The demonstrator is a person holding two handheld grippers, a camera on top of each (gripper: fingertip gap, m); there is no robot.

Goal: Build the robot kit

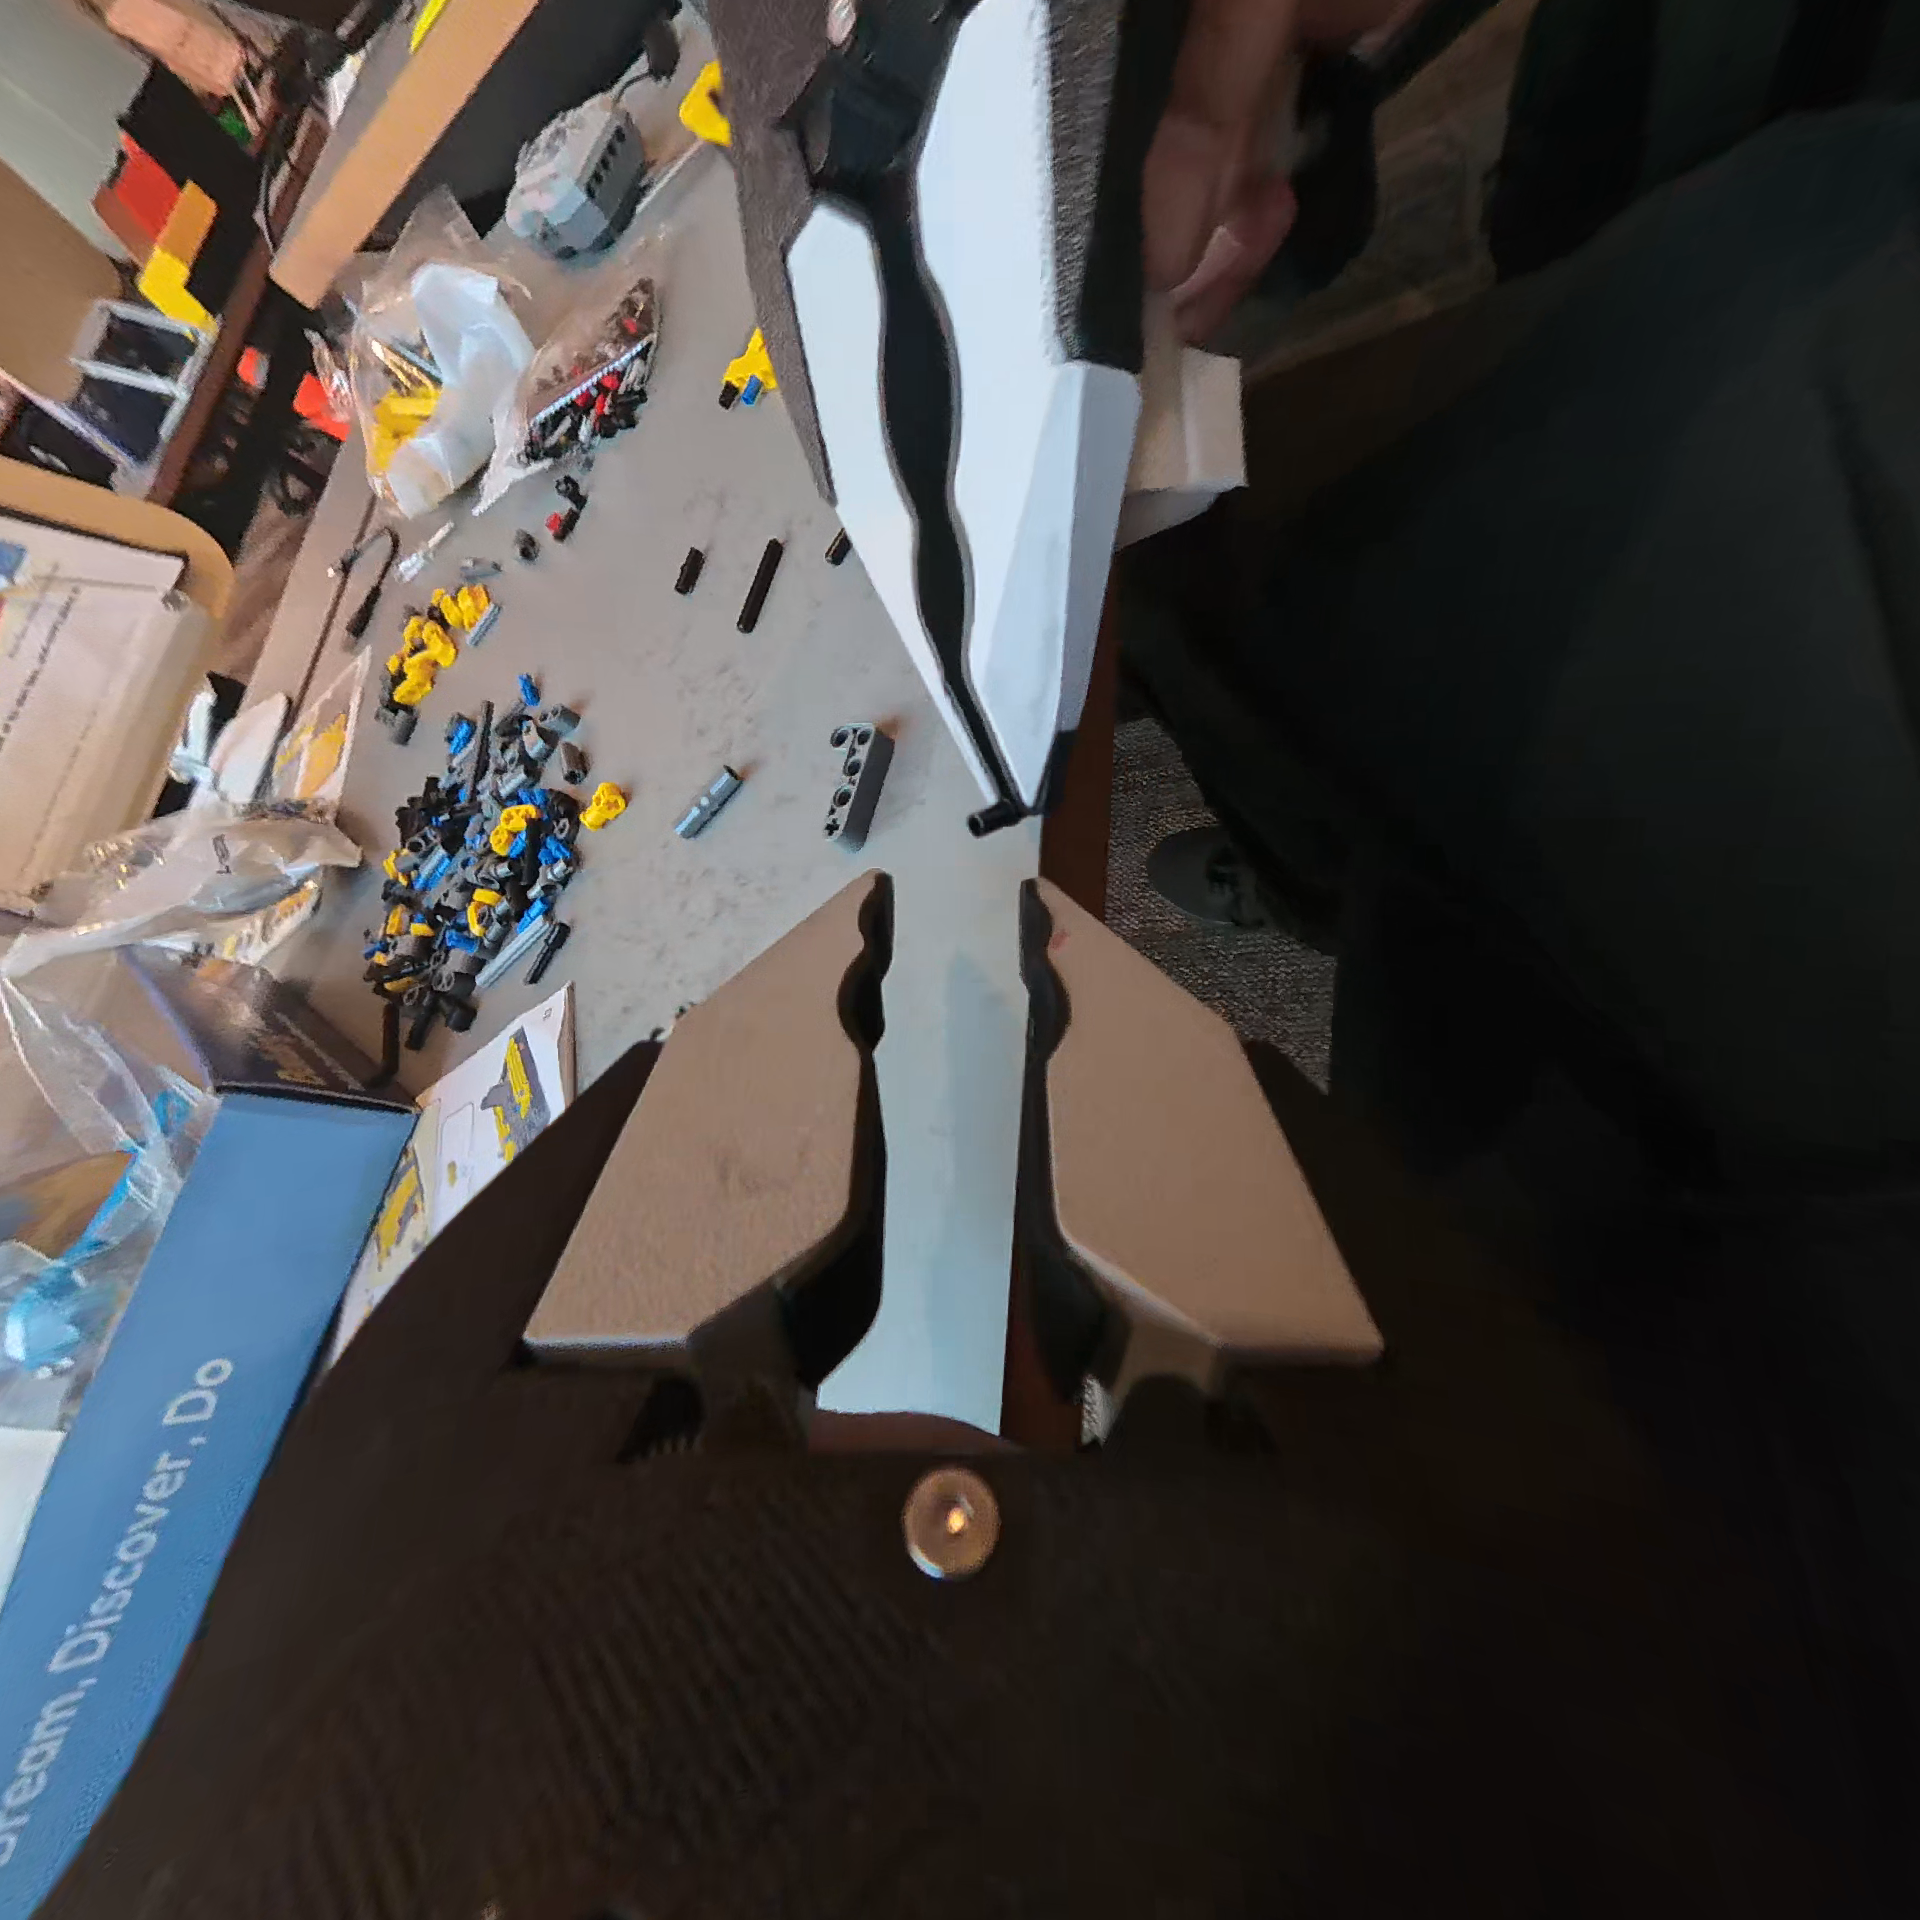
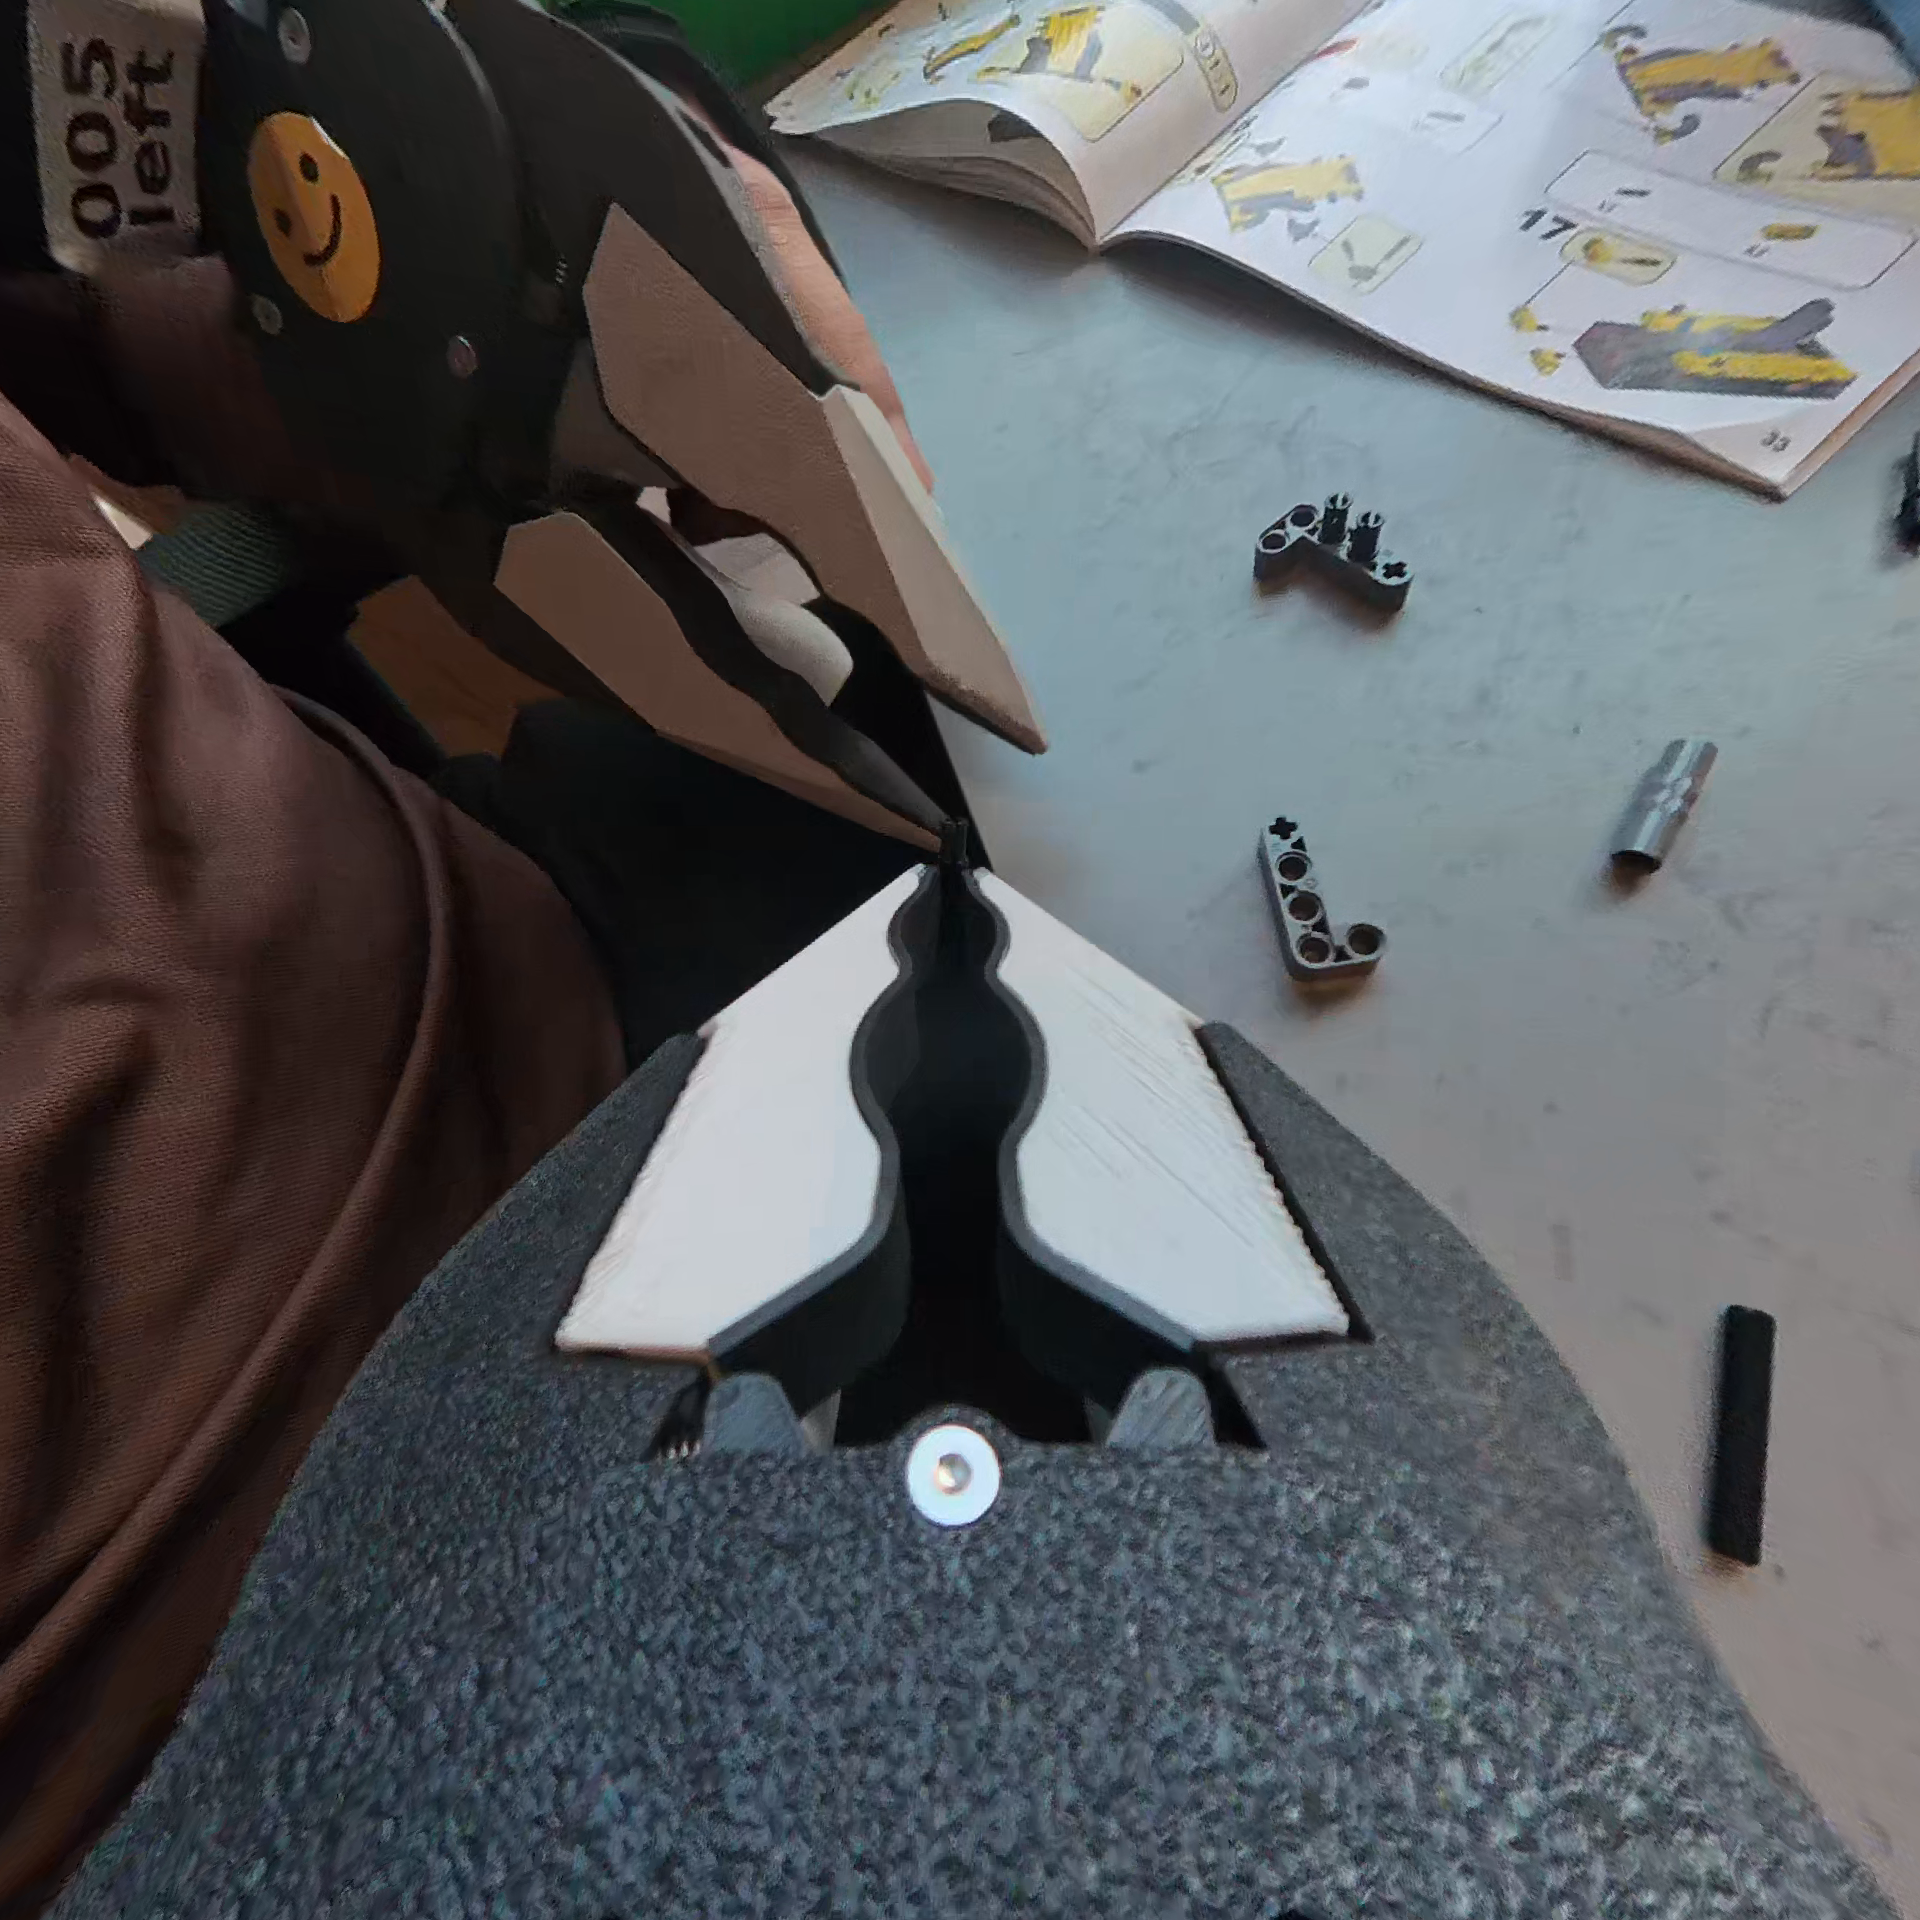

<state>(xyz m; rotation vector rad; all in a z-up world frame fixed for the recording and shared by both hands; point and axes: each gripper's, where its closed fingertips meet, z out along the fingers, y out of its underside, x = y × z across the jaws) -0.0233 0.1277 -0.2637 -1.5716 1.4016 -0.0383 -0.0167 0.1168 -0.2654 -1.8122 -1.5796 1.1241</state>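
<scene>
The right gripper (image 2: 948, 868), fingers pressed together, pinches a small black pin (image 2: 952, 837) at the near bench (image 2: 1143, 644) edge. The left gripper (image 1: 954, 899) hovers spread and empty nearby. Farther off lie a grey angled beam (image 2: 1311, 914) and an open instruction booklet (image 2: 1455, 239).

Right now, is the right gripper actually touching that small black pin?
Touching. The right wrist view shows the right gripper with its fingertips closed on the small black pin, which pokes out beyond them.
</scene>
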